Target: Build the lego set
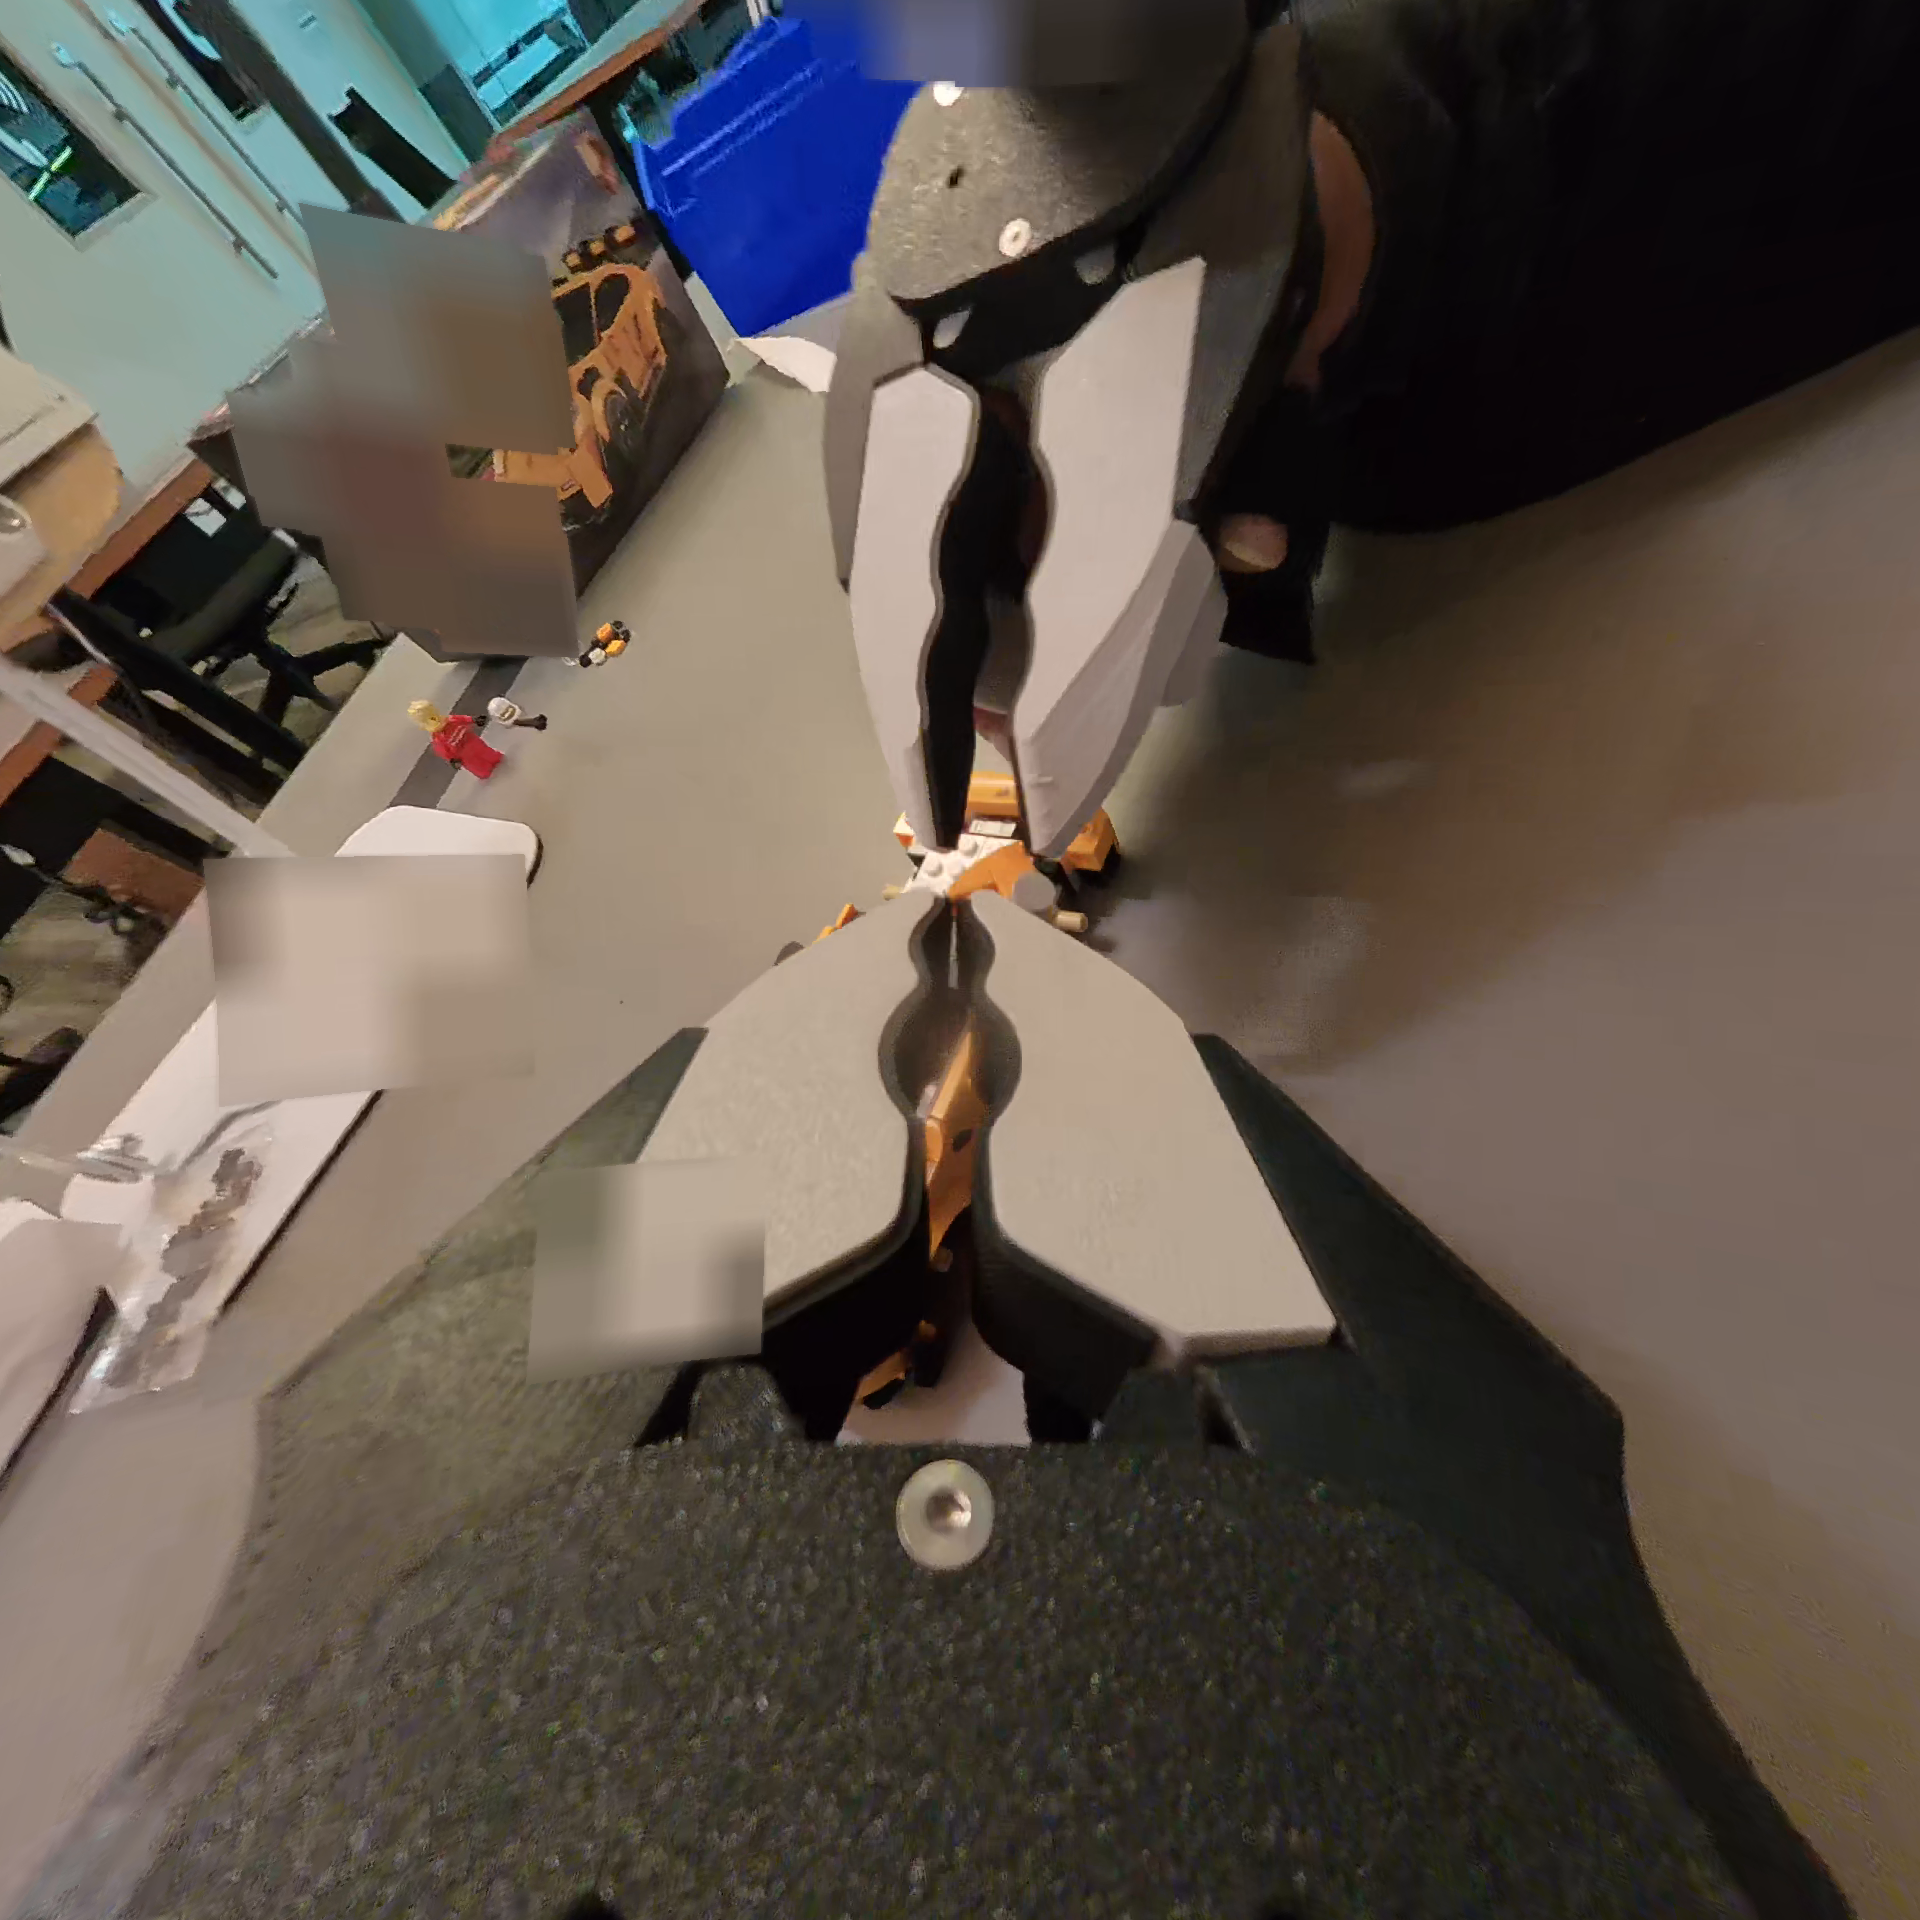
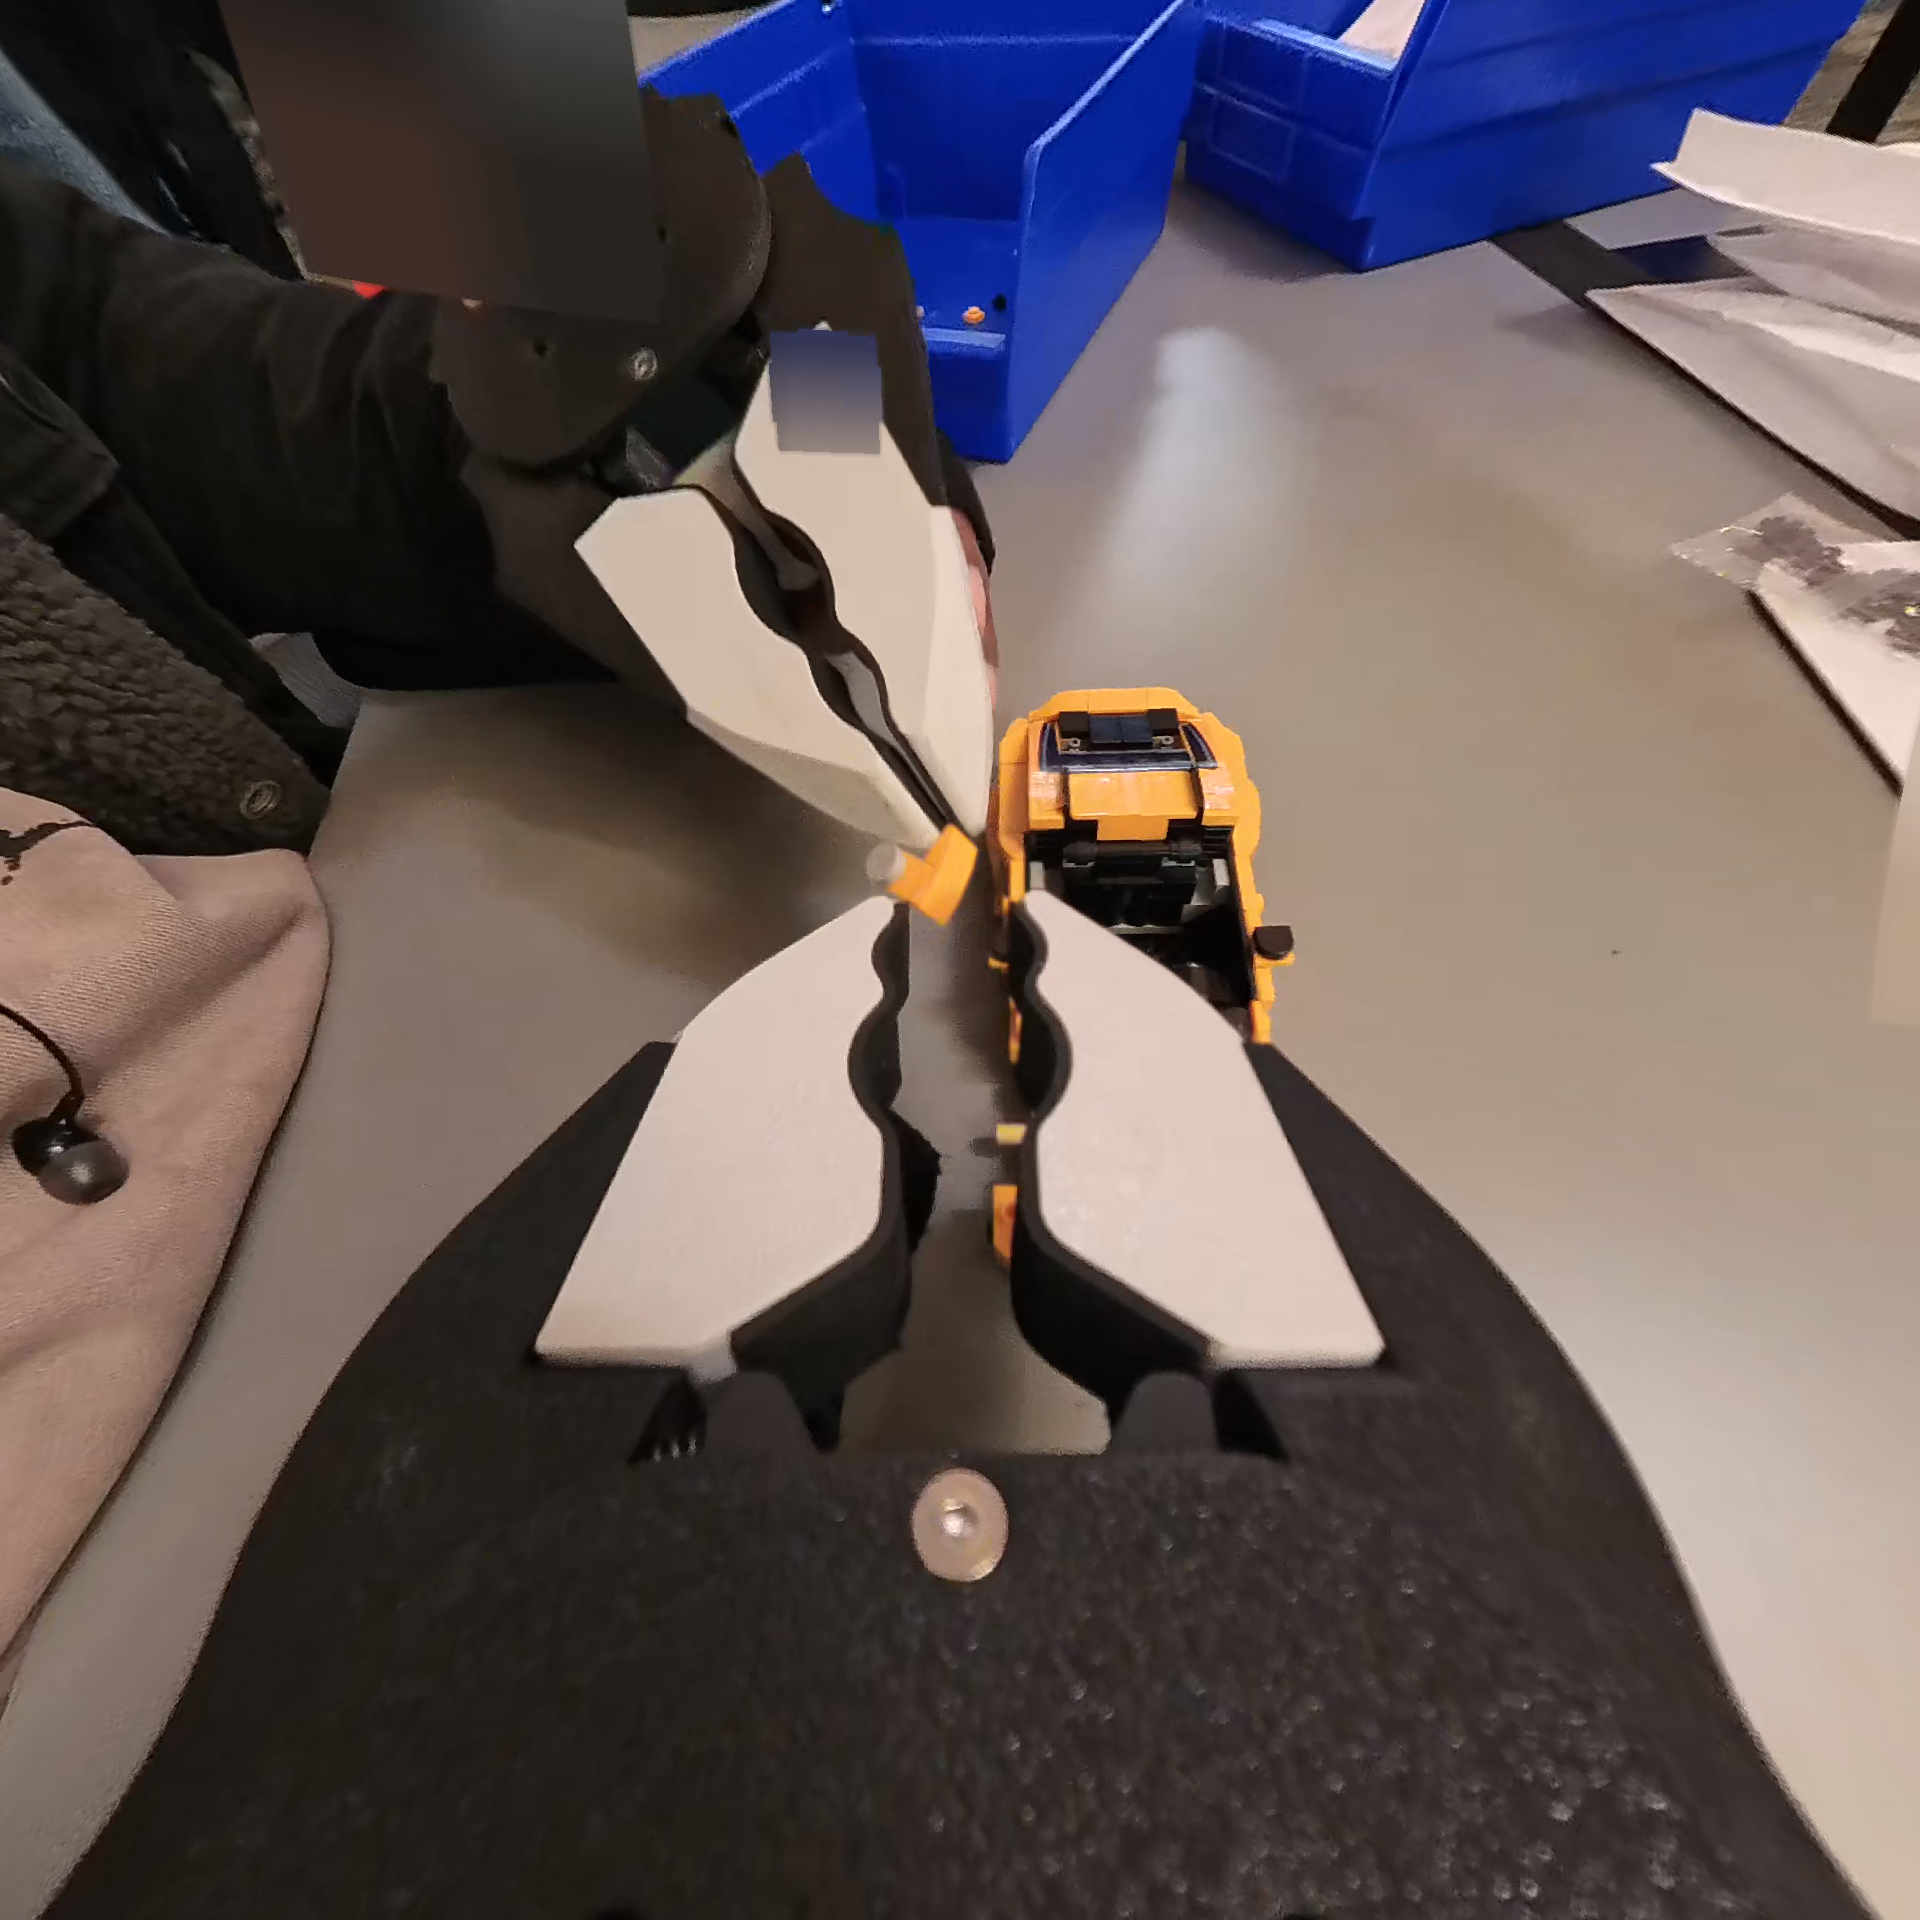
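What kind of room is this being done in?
Probably an office or lab workspace: a grey table, black office chairs beside neighbouring desks, and blue storage bins near the half-built orange Lego car.

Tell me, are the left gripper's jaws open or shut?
Shut: the left gripper pinches a small orange piece at its tips.

A grey table (image 1: 1558,935) fills most of the frame under warm light, with pale teal walls (image 1: 135,281), a window (image 1: 62,156), a wood-topped desk (image 1: 592,83) and a dark office chair (image 1: 208,623) at upper left.
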`<action>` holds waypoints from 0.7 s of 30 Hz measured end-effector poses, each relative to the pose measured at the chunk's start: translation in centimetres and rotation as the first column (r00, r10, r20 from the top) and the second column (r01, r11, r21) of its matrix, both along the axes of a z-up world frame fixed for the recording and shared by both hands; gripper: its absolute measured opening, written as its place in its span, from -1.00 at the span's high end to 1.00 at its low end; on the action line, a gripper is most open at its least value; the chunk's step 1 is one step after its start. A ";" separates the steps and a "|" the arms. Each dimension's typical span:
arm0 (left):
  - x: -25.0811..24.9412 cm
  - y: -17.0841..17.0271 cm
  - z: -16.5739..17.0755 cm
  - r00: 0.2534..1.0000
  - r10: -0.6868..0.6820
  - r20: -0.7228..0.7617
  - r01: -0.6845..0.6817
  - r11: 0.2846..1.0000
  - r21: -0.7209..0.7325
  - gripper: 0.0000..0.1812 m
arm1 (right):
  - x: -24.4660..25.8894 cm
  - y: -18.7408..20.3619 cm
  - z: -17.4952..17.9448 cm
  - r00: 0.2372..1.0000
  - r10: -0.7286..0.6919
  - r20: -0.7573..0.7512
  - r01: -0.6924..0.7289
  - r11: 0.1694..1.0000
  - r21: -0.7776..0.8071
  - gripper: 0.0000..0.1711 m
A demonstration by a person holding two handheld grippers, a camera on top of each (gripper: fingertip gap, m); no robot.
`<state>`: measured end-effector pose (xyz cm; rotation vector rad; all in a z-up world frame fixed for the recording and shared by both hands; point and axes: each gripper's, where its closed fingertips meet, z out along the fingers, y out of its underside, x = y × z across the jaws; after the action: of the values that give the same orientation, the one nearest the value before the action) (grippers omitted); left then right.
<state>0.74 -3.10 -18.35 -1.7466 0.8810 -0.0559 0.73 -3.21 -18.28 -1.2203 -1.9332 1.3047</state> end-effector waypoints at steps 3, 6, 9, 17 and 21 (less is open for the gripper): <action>-0.3 0.1 0.5 0.997 0.008 0.072 -0.007 1.000 -0.011 1.00 | 0.0 -0.2 -0.2 1.000 0.006 0.011 -0.006 1.000 -0.008 0.80; -0.3 0.1 0.1 0.998 0.011 0.067 -0.009 1.000 -0.030 1.00 | 0.0 -0.4 -0.8 1.000 0.011 0.027 -0.011 1.000 0.017 0.80; -0.3 0.1 0.2 0.997 0.013 0.078 -0.010 0.999 -0.034 1.00 | 0.0 -0.4 -0.7 1.000 0.009 0.021 -0.009 1.000 0.030 0.80; -0.4 0.3 1.5 0.998 0.033 0.052 -0.037 0.997 0.069 1.00 | -0.2 -1.4 0.4 0.999 0.018 0.046 -0.011 0.990 -0.140 0.80; -0.8 0.5 2.6 0.997 0.082 0.000 -0.081 0.983 0.168 1.00 | -0.8 -1.1 1.9 0.998 -0.029 0.059 0.047 0.938 -0.343 0.82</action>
<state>-0.06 -2.63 -15.73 -1.6238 0.7953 0.0762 -0.02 -4.32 -16.37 -1.4628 -1.7526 1.6561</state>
